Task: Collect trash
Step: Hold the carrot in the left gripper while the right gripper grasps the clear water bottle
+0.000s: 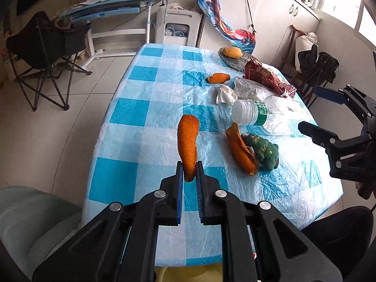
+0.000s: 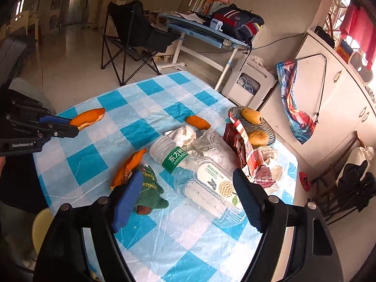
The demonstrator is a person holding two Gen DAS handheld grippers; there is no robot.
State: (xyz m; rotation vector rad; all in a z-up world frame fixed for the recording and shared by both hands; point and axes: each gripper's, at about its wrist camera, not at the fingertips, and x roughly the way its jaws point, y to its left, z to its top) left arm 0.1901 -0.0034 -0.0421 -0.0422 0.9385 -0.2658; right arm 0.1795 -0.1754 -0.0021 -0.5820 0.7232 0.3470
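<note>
Your left gripper (image 1: 189, 164) pinches a long orange peel (image 1: 187, 143) above the checked surface (image 1: 131, 141); at three o'clock, your right gripper (image 1: 315, 112) stands wide near the bottle (image 1: 260, 115).

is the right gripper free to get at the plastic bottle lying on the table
Probably yes: the right gripper is open and empty, with the plastic bottle lying right ahead between its fingers and nothing covering it.

The lower end of the held orange peel (image 1: 186, 141) is hidden between the left gripper's (image 1: 189, 171) pads. A green plush toy (image 2: 148, 188) is partly covered by the right gripper's (image 2: 188, 188) blue pad — its stitched lettering can't be read. The small print on the plastic bottle (image 2: 199, 178) is too fine to read, and the surface (image 1: 141, 141) — its near edge — is hidden behind the gripper body.
</note>
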